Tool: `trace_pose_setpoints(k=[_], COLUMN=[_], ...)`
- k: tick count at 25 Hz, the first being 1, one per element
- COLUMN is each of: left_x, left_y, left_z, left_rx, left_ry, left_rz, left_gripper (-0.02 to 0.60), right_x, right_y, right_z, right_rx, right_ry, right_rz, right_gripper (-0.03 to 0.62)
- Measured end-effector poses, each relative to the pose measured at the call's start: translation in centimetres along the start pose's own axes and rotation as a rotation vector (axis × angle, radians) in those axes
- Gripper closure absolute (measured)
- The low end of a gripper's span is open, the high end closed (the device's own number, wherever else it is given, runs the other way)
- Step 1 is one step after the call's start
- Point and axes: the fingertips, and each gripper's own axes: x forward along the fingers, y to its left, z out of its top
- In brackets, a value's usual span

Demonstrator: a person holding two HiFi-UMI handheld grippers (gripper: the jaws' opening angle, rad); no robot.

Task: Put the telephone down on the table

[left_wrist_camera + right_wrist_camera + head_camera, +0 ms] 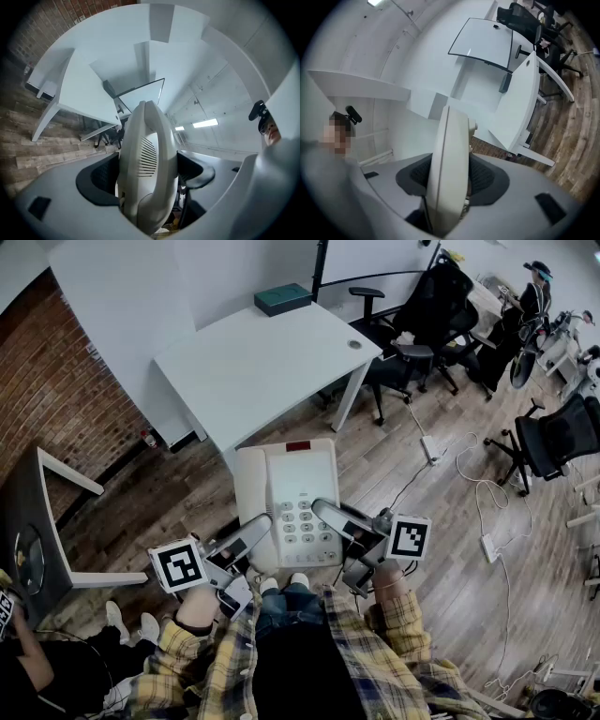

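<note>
A cream desk telephone (pixel 291 498) with a keypad and its handset on the left is held in the air over the wooden floor, just short of the white table (pixel 262 362). My left gripper (pixel 255 532) is shut on the handset side of the telephone (pixel 145 159), with the pads against both faces. On the other side, my right gripper (pixel 330 517) is shut on the telephone's thin right edge (pixel 450 164). The table (pixel 84 93) lies ahead in the left gripper view, and the table (pixel 520 103) also shows in the right gripper view.
A dark green box (pixel 282 298) sits at the table's far edge. Black office chairs (pixel 412 324) stand to the right, with cables and a power strip (pixel 431 448) on the floor. A brick wall (pixel 47 399) and a small side table (pixel 37 521) are at left.
</note>
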Motion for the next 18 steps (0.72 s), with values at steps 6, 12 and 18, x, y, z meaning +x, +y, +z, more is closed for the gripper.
trace_pose_setpoints(k=[6,12,18], left_x=[0.3,1.2,2.7], left_y=[0.0,-0.1,-0.7], left_z=[0.2,0.4,0.0], left_rx=[0.011,0.006,0.033], left_ry=[-0.002,-0.01,-0.012], left_rz=[0.006,0.023,0.035], left_gripper=[0.213,0.213,0.213], right_x=[0.1,-0.1,-1.3], right_y=[-0.3,-0.8,-1.1], right_z=[0.2,1.1,2.4], right_rx=[0.002,0.016,0.022], right_ry=[0.0,0.007,0.003], right_rz=[0.014,0.026,0.051], right_gripper=[0.385,0.385,0.385])
